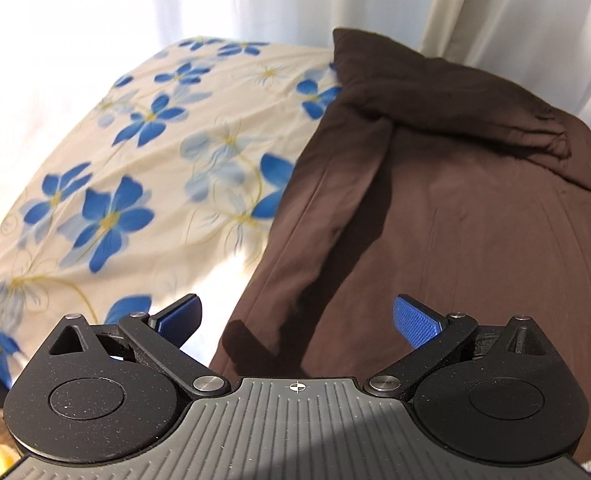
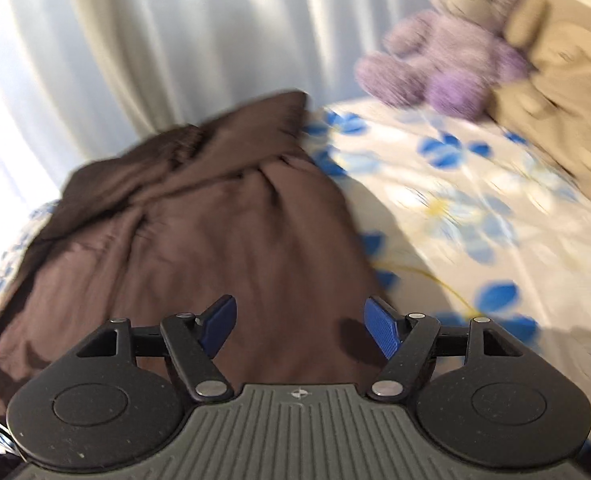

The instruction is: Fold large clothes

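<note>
Open floral bedsheet (image 1: 107, 184) fills the left of the left wrist view. In the right wrist view, a purple teddy bear (image 2: 443, 52) and beige plush toy (image 2: 563, 92) block the upper right; curtains (image 2: 135, 40) close the top.

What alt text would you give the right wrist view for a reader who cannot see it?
The right gripper, jaws open and empty, hangs above a brown garment lying rumpled on a floral bedsheet. A purple teddy bear and a beige soft toy sit at the far right, with pale curtains behind; the picture is motion-blurred.
</note>
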{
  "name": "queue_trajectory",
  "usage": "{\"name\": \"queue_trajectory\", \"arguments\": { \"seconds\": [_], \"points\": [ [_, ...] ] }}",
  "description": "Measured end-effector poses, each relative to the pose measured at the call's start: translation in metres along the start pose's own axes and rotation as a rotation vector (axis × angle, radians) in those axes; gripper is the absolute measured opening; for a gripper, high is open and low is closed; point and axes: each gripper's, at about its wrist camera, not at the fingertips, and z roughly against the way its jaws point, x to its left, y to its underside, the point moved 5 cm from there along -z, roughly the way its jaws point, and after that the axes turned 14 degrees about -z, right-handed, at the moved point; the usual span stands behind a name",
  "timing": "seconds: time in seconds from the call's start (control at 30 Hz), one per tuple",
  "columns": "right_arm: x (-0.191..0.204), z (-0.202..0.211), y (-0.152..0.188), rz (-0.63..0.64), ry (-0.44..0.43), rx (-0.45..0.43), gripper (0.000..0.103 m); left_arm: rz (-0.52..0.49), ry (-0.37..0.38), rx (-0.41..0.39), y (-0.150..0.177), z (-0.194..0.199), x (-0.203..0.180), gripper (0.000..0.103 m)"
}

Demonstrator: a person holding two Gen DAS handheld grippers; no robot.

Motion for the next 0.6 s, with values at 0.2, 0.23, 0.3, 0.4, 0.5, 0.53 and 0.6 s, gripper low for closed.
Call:
{"name": "queue_trajectory", "arguments": {
  "seconds": [0.2,0.23,0.3,0.4,0.5,0.53,0.6],
  "points": [
    [-0.036,-0.004,0.017,-0.044,0.064,0.102,0.061,0.073,0.074,0.053,0.020,-0.014,0.017,0.103],
    [-0.039,-0.007,0.018,-0.048,0.057,0.120,0.059,0.088,0.101,0.054,0.026,-0.013,0.017,0.103],
    [-0.042,-0.010,0.020,-0.077,0.040,0.158,0.059,0.118,0.153,0.055,0.032,-0.015,0.019,0.103],
    [-0.048,-0.014,0.020,-0.130,0.012,0.190,0.055,0.171,0.208,0.083,0.042,-0.020,0.025,0.078],
    [-0.050,-0.013,0.019,-0.161,-0.015,0.209,0.048,0.217,0.247,0.086,0.050,-0.022,0.033,0.071],
    [-0.051,-0.013,0.019,-0.175,-0.025,0.221,0.041,0.229,0.245,0.089,0.051,-0.021,0.036,0.060],
    [-0.055,-0.012,0.018,-0.209,-0.046,0.234,0.037,0.254,0.266,0.086,0.050,-0.017,0.040,0.055]
  ]
}}
